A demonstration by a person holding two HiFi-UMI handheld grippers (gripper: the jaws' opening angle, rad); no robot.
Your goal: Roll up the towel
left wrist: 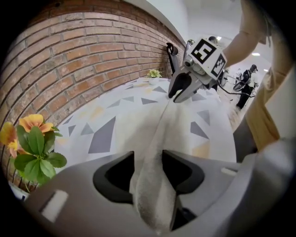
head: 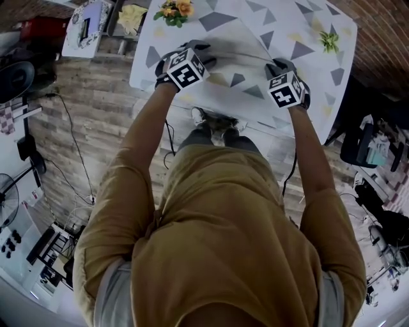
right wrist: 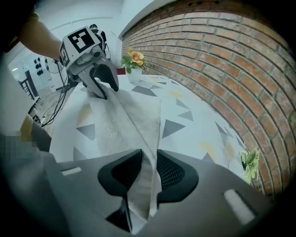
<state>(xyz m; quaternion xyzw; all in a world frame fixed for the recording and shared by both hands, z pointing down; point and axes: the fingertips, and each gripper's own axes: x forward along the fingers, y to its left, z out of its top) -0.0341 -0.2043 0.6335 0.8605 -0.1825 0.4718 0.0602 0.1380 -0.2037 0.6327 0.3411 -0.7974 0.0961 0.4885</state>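
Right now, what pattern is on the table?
Table: white with grey triangles; best in left gripper view.

A white table [head: 307, 38] with gray triangles stands by a brick wall [left wrist: 69, 55]. Orange flowers [head: 174, 10] and a small green plant [head: 330, 41] sit on it.

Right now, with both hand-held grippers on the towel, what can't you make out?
- Head view: marker cubes hide the jaws of the left hand-held gripper and right hand-held gripper.
- Head view: towel outline is lost against the pale table.
- Both gripper views: gripper bodies cover the pinched towel edge.
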